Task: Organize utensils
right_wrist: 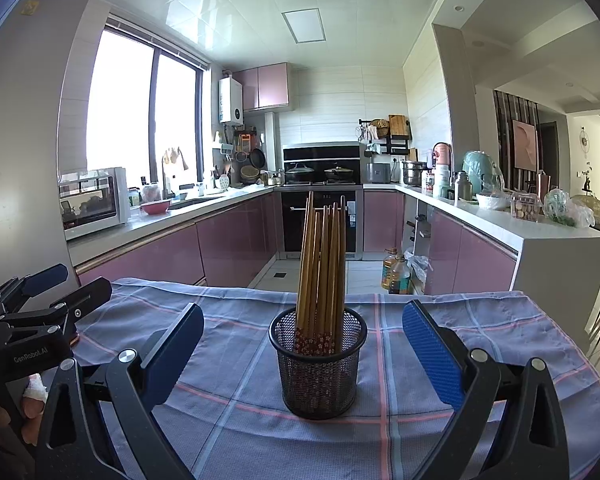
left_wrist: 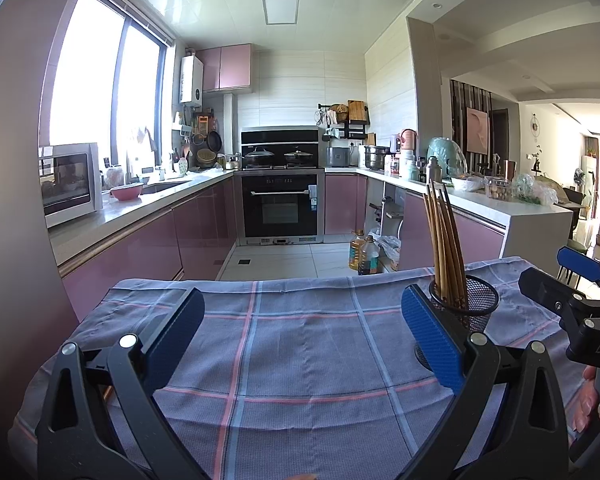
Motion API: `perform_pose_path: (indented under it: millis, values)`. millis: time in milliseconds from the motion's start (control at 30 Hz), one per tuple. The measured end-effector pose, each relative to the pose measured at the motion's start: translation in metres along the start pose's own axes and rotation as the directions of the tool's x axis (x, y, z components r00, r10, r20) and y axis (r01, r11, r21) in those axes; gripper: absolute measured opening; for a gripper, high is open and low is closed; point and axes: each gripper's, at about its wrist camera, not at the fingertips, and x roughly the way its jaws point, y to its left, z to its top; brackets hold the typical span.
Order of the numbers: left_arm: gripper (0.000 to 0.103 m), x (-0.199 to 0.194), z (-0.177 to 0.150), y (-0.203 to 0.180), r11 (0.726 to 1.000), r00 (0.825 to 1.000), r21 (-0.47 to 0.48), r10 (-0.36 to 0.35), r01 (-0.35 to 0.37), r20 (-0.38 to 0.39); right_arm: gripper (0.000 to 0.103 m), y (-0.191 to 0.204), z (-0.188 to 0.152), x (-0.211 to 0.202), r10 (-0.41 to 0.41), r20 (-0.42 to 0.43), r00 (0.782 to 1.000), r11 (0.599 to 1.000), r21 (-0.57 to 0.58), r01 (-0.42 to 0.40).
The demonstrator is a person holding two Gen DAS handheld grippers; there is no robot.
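Probably light and tippy, the mesh cup (right_wrist: pixel 318 364) of stiff chopsticks (right_wrist: pixel 322 264) wants gripping low; both grippers (right_wrist: pixel 303 354) gape empty beside it.

My left gripper (left_wrist: pixel 302 344) hangs low over the counter (left_wrist: pixel 300 360), its two blue-padded fingers (left_wrist: pixel 432 340) spread wide with nothing between them. The right-hand finger of that gripper sits just beside the mesh cup (right_wrist: pixel 318 364), on the cup's left. My right gripper (right_wrist: pixel 302 354) is likewise splayed wide and gripping nothing, its fingers (right_wrist: pixel 430 354) flanking the mesh cup on either side without touching it. In the left wrist view, my right hand (left_wrist: pixel 598 398) shows at the edge, fingertips curled round its handle. In the right wrist view, my left hand (right_wrist: pixel 30 400) grips the other handle, left of the cup.
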Motion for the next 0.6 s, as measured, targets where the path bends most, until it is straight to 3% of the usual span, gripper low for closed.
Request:
perform_pose_path:
  millis: [600]
  values:
    - [0.097, -0.0004, 0.0, 0.0002, 1.0, 1.0, 0.001, 0.0, 0.0, -0.002, 0.096, 0.0003, -0.0008, 0.0012, -0.001, -0.004, 1.0, 1.0, 0.005, 0.001]
